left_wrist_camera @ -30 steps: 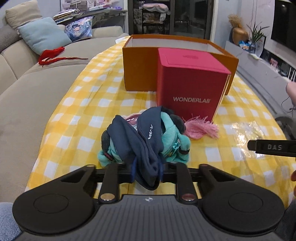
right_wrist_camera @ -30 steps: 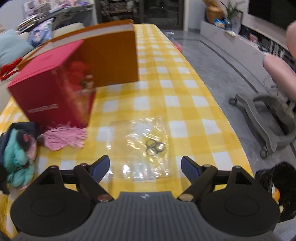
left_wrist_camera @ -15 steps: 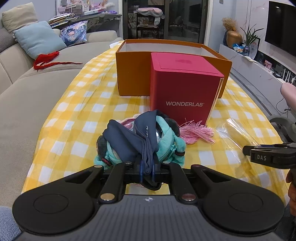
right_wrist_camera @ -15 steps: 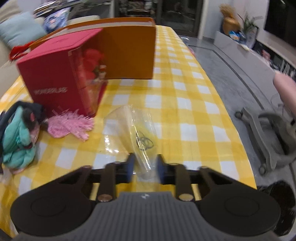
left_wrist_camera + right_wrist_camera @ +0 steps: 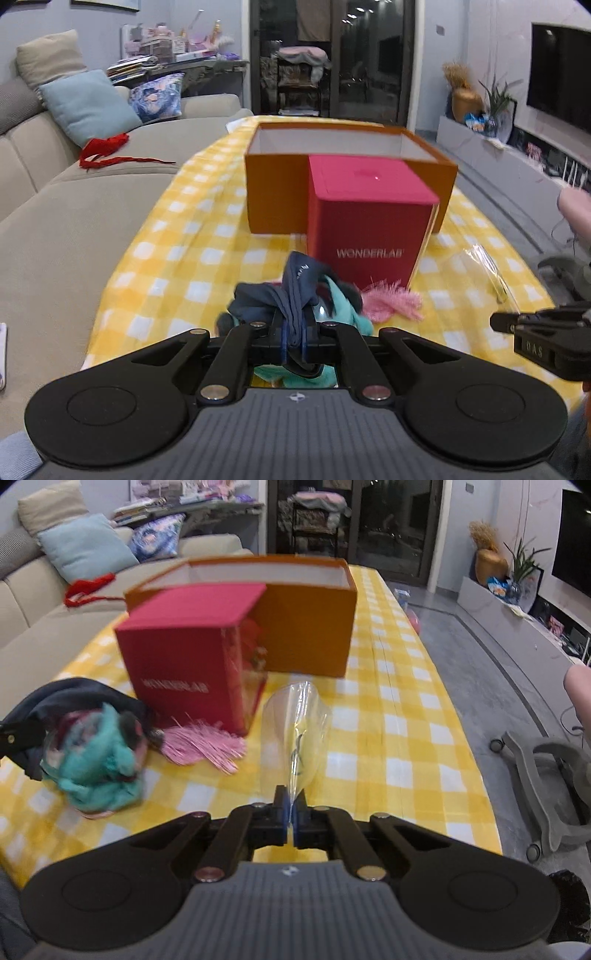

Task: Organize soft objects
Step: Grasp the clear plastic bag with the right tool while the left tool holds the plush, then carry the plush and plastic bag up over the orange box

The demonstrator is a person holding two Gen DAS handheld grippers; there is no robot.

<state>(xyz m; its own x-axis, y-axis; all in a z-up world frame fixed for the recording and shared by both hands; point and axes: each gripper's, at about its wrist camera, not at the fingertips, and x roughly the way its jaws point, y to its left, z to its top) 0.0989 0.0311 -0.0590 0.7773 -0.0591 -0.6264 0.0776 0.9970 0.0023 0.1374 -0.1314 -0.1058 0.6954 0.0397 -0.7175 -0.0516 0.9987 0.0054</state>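
Checked counter (image 5: 399,738): my right tool (image 5: 291,821) has just closed on the bag (image 5: 295,720); left tool (image 5: 293,341) pinches the cloth (image 5: 291,295), both lifting.

Glossy clear plastic bag (image 5: 295,723), matt navy cloth (image 5: 295,295), checked cloth tablecloth (image 5: 399,716).

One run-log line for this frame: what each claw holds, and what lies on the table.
left claw: shut on navy cloth | right claw: shut on clear plastic bag | table: orange box, red box, pink tassel
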